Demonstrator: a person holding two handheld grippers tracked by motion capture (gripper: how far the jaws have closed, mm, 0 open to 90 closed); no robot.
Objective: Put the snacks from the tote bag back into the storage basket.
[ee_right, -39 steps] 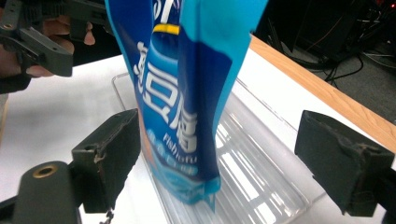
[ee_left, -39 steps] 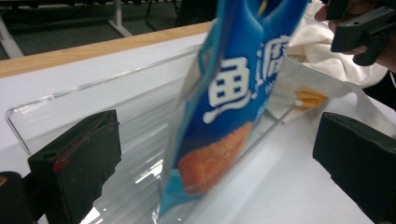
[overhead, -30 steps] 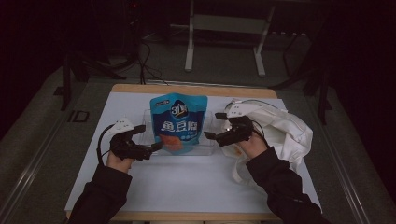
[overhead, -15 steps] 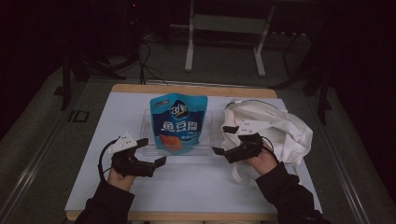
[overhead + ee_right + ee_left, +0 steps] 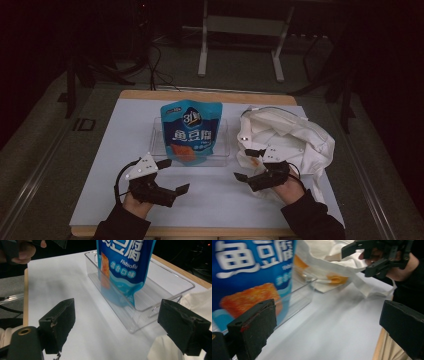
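High view, pouch: the blue printed foil snack pouch stands upright inside the clear rectangular plastic tray, at the middle of the white surface.
High view, bag: the cream cloth tote bag lies crumpled just to the right of the tray.
High view, left tool: held over the near left of the surface, jaws spread wide with nothing between them, apart from the tray.
High view, right tool: at the near edge of the cloth bag, jaws parted and empty.
Left gripper view: the wide-apart jaws frame bare surface; the pouch and the tray wall sit at the left, the cloth bag behind, and the right tool at the top right.
Right gripper view: the jaws stand well apart, gripping nothing; the pouch stands in the tray ahead, and a hand shows at the top left.
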